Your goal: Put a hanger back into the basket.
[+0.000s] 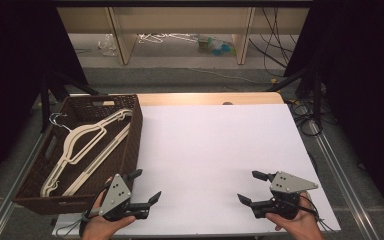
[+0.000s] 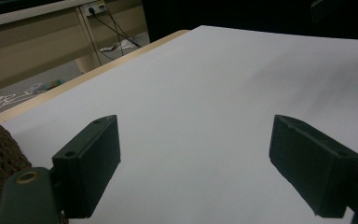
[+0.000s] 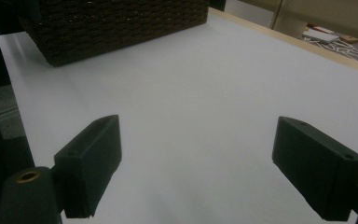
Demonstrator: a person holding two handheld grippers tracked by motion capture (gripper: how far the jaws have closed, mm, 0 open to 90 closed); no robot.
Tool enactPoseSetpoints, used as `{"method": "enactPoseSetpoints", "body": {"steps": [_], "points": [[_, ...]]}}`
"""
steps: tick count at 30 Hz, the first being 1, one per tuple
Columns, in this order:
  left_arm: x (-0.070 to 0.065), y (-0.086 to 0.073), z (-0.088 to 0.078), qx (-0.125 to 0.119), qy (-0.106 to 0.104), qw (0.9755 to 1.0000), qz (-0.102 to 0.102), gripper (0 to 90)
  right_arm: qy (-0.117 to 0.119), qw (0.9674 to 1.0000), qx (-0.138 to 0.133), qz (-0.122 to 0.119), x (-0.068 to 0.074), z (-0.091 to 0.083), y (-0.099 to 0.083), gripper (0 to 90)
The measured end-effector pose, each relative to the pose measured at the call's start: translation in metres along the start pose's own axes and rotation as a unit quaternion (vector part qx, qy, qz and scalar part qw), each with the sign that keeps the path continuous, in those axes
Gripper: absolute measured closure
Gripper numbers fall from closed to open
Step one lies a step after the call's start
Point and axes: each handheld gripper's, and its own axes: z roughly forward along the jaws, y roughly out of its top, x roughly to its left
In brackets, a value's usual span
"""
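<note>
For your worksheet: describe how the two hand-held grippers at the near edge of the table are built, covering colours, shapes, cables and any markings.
Each is a black two-jaw tool. The left gripper and right gripper both carry a grey three-cornered plate dotted with small dark holes. The jaws end in blocky black rectangular pads with small screw holes. Dark cables trail from the bodies. A brass-coloured ring sits beside the left gripper's jaw. No sleeves are visible.

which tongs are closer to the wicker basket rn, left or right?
Left. The left tongs hover open right beside the wicker basket, at its near right corner. The right tongs, also open, are across the white sheet, far from it.
</note>
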Motion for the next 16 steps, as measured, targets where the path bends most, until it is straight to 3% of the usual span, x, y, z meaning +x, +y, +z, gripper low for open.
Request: {"method": "enactPoseSetpoints", "body": {"steps": [6, 7, 11, 12, 13, 16], "points": [[-0.0016, 0.0003, 0.0004, -0.001, -0.005, 1.0000, 0.004, 16.3, 0.001, 1.0000, 0.002, 0.001, 0.0005, 0.0014, -0.0009, 16.8], [-0.0028, -0.0002, -0.0001, 0.002, -0.005, 1.0000, -0.008, 16.3, 0.000, 1.0000, 0.002, 0.000, 0.0005, 0.0016, -0.0011, 16.8], [-0.0026, -0.0004, 0.0003, -0.002, -0.006, 0.9999, -0.009, 16.2, 0.000, 1.0000, 0.002, 0.000, 0.0006, 0.0018, -0.0009, 16.8], [-0.0014, 0.0005, 0.0003, -0.005, -0.004, 1.0000, 0.000, 16.2, 0.003, 1.0000, 0.005, 0.004, 0.0010, 0.0017, -0.0011, 16.8], [-0.0025, -0.0003, 0.0002, -0.001, -0.005, 0.9999, -0.009, 16.2, 0.003, 1.0000, 0.006, 0.004, 0.0011, 0.0018, -0.0013, 16.8], [-0.0012, -0.0003, 0.0006, -0.001, -0.005, 1.0000, 0.003, 16.2, 0.000, 1.0000, 0.001, -0.002, 0.0003, 0.0020, -0.0009, 16.8]]}}
